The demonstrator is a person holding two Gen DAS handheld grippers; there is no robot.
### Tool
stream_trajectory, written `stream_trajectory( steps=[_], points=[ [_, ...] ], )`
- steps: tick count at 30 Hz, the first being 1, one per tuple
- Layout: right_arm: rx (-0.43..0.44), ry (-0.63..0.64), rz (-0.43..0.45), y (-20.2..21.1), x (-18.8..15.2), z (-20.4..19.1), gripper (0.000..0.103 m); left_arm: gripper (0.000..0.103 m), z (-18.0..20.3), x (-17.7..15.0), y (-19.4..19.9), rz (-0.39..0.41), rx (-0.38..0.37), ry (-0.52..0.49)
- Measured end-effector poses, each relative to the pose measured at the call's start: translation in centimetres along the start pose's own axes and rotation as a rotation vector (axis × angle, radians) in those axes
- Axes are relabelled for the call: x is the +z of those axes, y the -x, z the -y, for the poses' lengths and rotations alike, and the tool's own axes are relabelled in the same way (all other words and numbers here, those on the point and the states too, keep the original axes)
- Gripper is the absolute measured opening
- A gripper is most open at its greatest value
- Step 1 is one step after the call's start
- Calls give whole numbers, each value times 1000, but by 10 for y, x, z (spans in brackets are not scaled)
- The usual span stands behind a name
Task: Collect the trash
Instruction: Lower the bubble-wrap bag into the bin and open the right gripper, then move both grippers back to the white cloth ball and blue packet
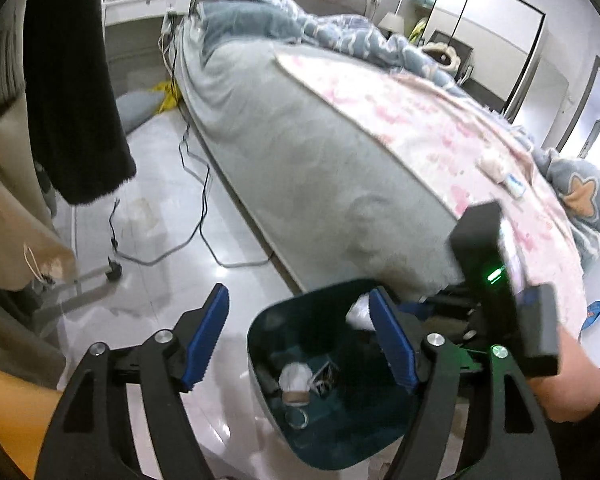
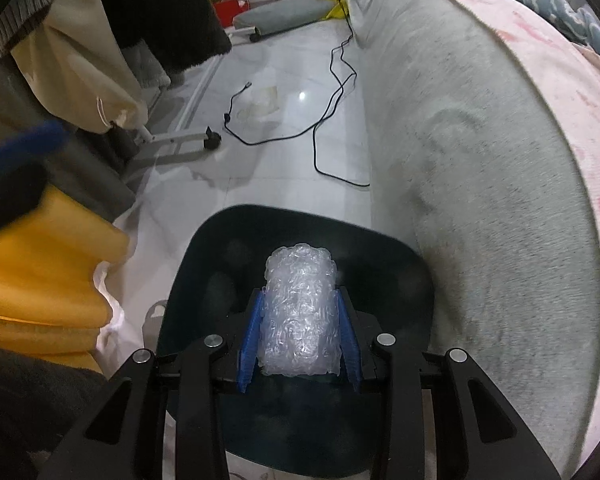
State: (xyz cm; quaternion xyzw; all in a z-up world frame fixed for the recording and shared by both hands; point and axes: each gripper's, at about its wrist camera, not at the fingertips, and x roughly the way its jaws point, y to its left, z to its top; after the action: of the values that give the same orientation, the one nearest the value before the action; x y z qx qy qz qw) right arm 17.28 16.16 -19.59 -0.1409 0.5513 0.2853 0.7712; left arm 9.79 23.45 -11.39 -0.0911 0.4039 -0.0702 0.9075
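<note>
The right gripper (image 2: 300, 332) points steeply down, its blue ribbed pads clamped on both sides of a crumpled roll of clear bubble wrap (image 2: 300, 312), held directly over the open mouth of the dark teal plastic trash bin (image 2: 203, 248). In the left wrist view the left gripper (image 1: 300, 332) has its jaws wide apart with nothing between them, the same bin below at about five o'clock, holding white crumpled paper (image 1: 293, 376) and other scraps. The grey-sided bed with a pink blanket (image 1: 300, 152) fills the one-to-three o'clock side; a black cable (image 2: 332, 92) trails over the pale tiled floor (image 2: 275, 152) at twelve o'clock.
</note>
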Motion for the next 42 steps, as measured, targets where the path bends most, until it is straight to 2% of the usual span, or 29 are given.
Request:
stream_trajectory(
  steps=[3, 5, 7, 12, 18, 22, 27, 34, 42],
  points=[
    [-12, 2, -15, -4, -1, 0, 37, 77, 3, 4, 10, 47, 0, -15],
    [-29, 7, -43, -9, -3, 0, 41, 77, 6, 7, 16, 74, -2, -20],
    [-41, 6, -56, -12, -4, -1, 51, 76, 7, 10, 20, 92, -7, -16],
    [-36, 9, -42, -4, -4, -3, 58, 77, 11, 20, 32, 146, -9, -15],
    [8, 24, 38, 29, 0, -6, 65, 79, 21, 30, 43, 204, -9, -21],
    [12, 29, 76, 46, 0, -2, 65, 81, 34, 38, 49, 237, 8, -49],
    [34, 13, 166, 72, 0, 12, 66, 85, 50, 50, 54, 264, -13, -41],
    [-15, 0, 318, 118, -3, 45, 70, 89, 82, 67, 53, 289, -20, -66],
    [-41, -57, 379, 142, -7, 90, 76, 93, 118, 85, 34, 291, -42, -97]
  ],
)
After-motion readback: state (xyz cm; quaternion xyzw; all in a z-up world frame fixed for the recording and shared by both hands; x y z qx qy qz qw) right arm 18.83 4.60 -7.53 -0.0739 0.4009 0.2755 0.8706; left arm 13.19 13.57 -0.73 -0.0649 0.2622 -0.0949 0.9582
